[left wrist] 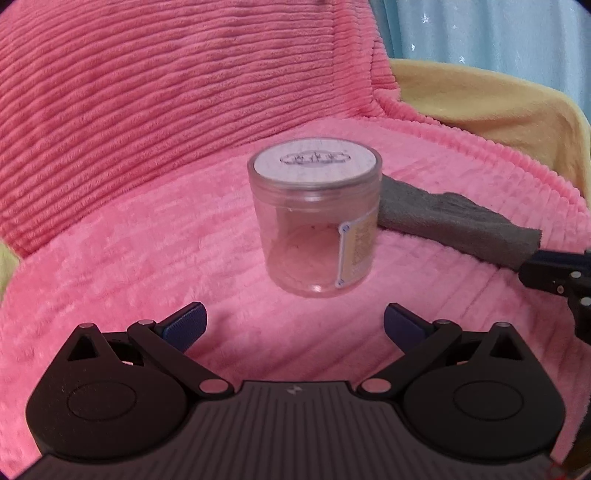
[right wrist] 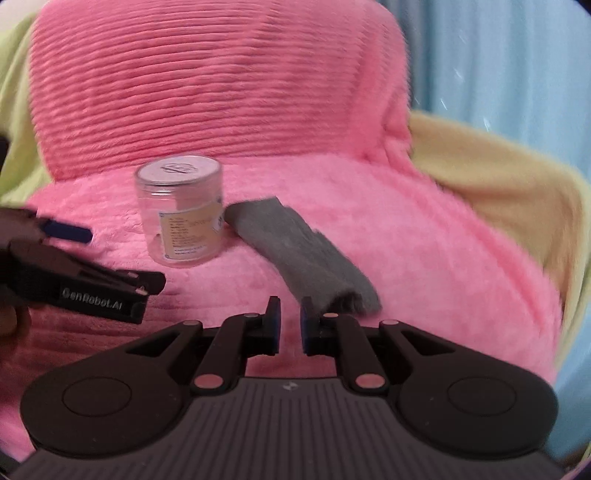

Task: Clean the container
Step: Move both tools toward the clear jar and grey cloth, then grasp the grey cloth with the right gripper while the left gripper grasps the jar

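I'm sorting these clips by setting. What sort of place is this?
Probably a home living room or bedroom, on a soft seat. A ribbed pink plush throw covers the seat and backrest, a yellow blanket lies beside it, and a blue star-print curtain hangs behind.

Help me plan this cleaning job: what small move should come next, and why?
Probably ease the left gripper forward so its open fingers straddle the clear jar. The jar stands upright with its lid on, untouched, straight ahead of that gripper on the pink blanket. The right gripper, nearly shut and holding nothing, sits at the near end of the grey cloth, so it can take that afterwards.
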`<state>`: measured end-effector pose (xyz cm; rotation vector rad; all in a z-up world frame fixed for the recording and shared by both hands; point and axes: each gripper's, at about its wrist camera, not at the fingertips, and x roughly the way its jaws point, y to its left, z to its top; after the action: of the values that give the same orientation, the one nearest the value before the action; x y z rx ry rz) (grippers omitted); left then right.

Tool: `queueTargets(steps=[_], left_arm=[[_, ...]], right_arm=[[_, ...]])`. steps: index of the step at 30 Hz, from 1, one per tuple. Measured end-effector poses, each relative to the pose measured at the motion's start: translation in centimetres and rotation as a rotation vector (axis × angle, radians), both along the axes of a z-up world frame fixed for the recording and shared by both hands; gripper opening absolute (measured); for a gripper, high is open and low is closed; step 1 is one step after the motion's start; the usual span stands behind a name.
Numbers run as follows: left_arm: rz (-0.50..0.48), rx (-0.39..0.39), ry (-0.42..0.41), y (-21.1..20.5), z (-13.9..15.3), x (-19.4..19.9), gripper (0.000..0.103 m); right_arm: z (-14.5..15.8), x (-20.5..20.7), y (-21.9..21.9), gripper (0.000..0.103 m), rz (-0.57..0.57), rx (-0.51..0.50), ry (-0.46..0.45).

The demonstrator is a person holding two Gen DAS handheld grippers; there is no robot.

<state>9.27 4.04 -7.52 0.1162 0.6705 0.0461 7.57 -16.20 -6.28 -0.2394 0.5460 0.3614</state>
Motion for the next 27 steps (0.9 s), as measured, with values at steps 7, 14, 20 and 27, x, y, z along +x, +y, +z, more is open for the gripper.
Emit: queueTargets(steps=[7, 14, 20, 27], left_arm=[[0.008, -0.029, -0.009, 1.3, 0.2, 0.6, 0.103], [0.024, -0.074, -0.001, 2.6, 0.1, 0.8, 0.103], [0.017, -0.090, 0.004, 3.0, 0.1, 1.0, 0.103], [-0.035, -0.061, -0.021, 2.6, 0.2, 1.2, 0.103]], right_arm=[[-0.2, 2.2, 3.5, 0.008, 0.136, -0.257, -0.112], [-0.8, 5.0, 6.2, 0.008, 0.176, -0.432, -0.070], [-1.4, 7.4, 8.5, 0.009, 0.210, -0.581, -0.033], [-2.2, 7.1, 5.5, 0.006, 0.128, -0.381, -0.030]])
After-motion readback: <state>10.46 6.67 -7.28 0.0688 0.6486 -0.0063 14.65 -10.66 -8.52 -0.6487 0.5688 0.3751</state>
